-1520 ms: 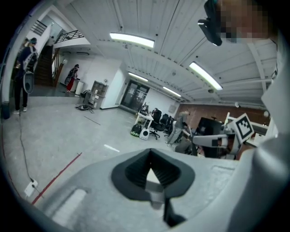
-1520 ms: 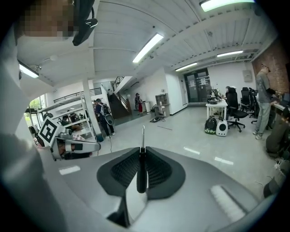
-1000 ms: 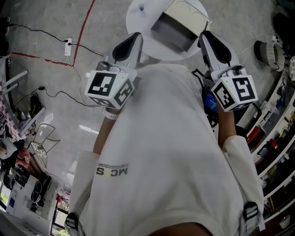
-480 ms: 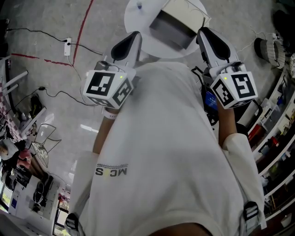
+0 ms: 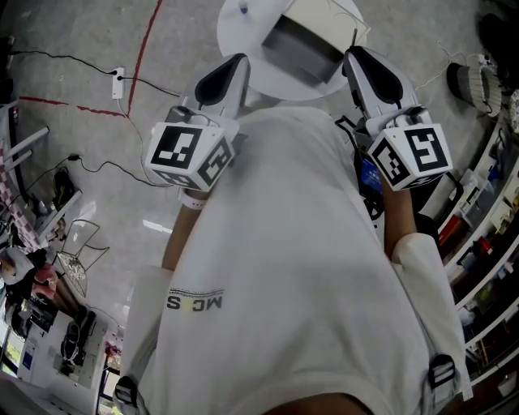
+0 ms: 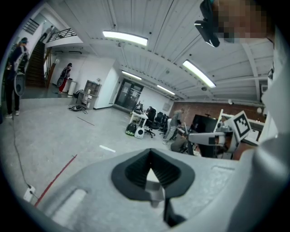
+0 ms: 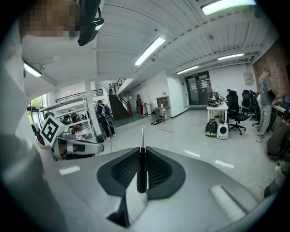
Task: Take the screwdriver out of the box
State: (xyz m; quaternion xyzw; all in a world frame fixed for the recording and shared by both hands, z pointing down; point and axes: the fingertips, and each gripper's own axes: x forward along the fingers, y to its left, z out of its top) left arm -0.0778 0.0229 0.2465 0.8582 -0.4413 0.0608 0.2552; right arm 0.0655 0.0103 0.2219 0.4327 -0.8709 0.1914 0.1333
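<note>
**Screwdriver Held Clear of the Box**

Over the last second, almost no change is recorded in the head view. Only a slight drift of the whole scene is noted, and both tools are kept in the same stance beside the box. From this it is judged that the extraction is essentially done and the tool is merely being held.

The slim screwdriver with a black handle and a bright steel shaft [image 7: 141, 170] is clamped upright between the ribbed black pads of the right gripper [image 7: 142, 152]. Its shaft is pointed away into the room, outside the open pale cardboard box with a raised flap and a grey interior [image 5: 312, 40]. The box is set on a round white table [image 5: 235, 24].

The left gripper [image 6: 151, 154] is clenched with its tips together, and nothing is seen between its pads. Both gripper bodies are moulded in smooth grey plastic, and the pads are finely grooved.
</note>
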